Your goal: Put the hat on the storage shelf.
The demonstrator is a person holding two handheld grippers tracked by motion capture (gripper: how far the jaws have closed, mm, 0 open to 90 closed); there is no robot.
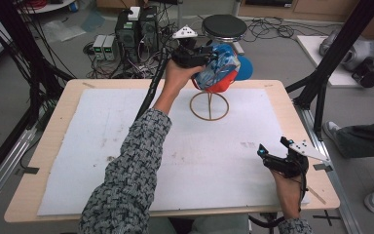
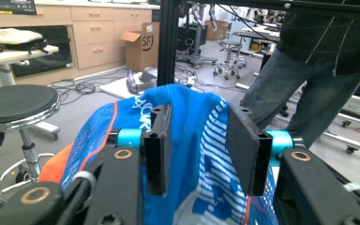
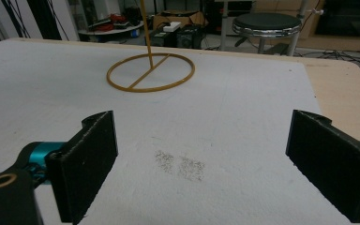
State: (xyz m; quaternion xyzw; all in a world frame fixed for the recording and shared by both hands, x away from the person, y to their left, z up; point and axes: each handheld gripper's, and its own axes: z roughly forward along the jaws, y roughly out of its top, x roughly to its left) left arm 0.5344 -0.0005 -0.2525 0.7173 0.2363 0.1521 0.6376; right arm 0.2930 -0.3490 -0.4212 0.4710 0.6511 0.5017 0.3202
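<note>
Two grippers — left gripper (image 1: 202, 57) clamps cap (image 1: 219, 68)

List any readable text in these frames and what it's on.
"SF": on the open cardboard box by the cabinets, left gripper view.
White lettering on the blue cap held in the left gripper: partly hidden behind the fingers, unreadable.
Nothing else legible.
</note>
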